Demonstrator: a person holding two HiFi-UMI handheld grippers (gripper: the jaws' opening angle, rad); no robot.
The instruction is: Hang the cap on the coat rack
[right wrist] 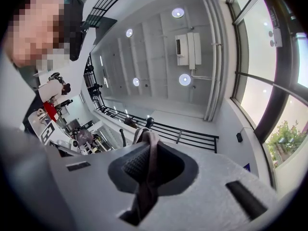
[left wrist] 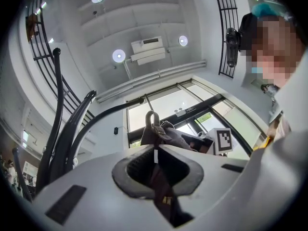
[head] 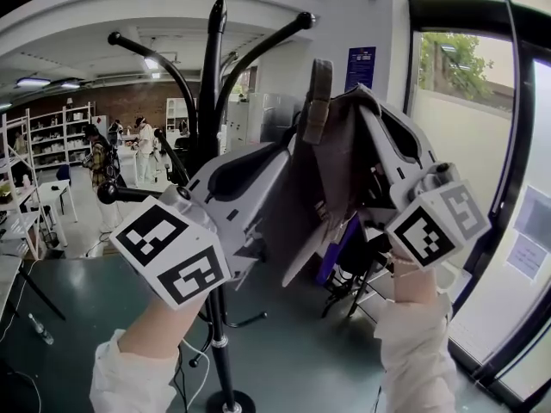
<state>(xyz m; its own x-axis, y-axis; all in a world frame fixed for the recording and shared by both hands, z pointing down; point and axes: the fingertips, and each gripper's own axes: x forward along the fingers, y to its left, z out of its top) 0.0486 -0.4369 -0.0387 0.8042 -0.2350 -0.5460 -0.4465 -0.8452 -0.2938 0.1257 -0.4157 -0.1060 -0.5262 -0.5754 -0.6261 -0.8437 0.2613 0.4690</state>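
I stood watching as both grippers were held up in front of the black coat rack (head: pixel 210 101), with the brownish-grey cap (head: pixel 331 179) stretched between them. The left gripper (left wrist: pixel 155 163) had its jaws closed tight on a fold of the cap's dark cloth, and a small white tag (left wrist: pixel 155 156) showed at the pinch. The right gripper (right wrist: pixel 148 165) had its jaws clamped the same way on a bunched edge of the cap, the cloth filling the narrow gap. In the head view the cap hung in the air at about three o'clock of the rack, just beside it and below the hooked arm (head: pixel 258 50) that swept up toward one o'clock. The cap's strap loop (head: pixel 320 101) stood upright at its twelve o'clock. I could not tell whether the cloth touched the rack.
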